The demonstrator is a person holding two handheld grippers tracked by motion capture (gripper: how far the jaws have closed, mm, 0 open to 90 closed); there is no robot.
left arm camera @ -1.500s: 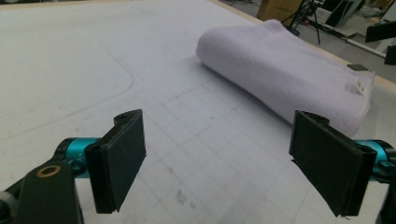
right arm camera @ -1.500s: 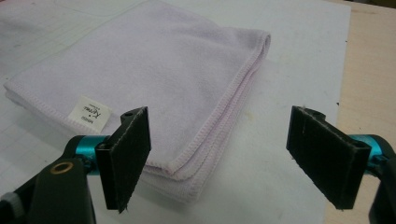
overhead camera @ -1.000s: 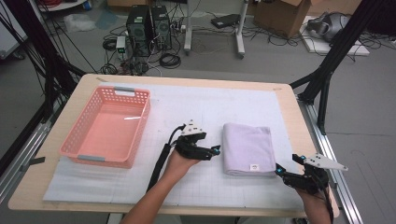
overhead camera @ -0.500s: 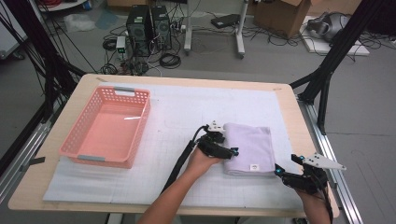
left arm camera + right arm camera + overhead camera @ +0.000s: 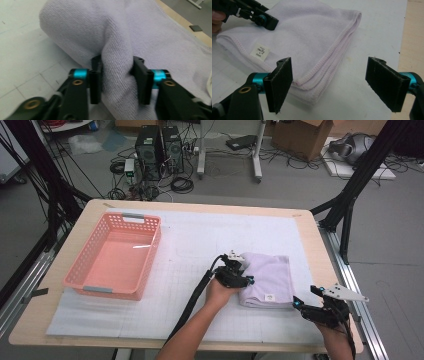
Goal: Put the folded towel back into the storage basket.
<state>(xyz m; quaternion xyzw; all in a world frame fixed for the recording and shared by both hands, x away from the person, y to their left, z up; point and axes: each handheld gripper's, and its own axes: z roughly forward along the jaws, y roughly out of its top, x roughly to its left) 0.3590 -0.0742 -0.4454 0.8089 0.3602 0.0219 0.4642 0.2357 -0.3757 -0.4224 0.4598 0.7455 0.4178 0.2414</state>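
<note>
Item: folded lilac towel [image 5: 267,279], lying flat on the white gridded mat [image 5: 200,250] at about 4 o'clock from the table's middle in the high view, close to the near edge. A small white label [image 5: 259,52] sits on its top layer.

Left gripper [image 5: 239,276]: at the towel's 9 o'clock edge. Its jaws have just been closing, and the left gripper view shows a raised ridge of towel [image 5: 117,67] pinched between the two black pads, cloth bulging above and below them.

Right gripper [image 5: 311,301]: at the towel's 4 o'clock corner, just off the cloth. Its jaws stand wide apart, nothing between them; in the right gripper view the towel's stitched corner [image 5: 312,82] lies just beyond the left-hand pad, at about 11 o'clock.

Also present: pink basket [image 5: 82,282], at 9 o'clock on the table, well apart from the towel.
</note>
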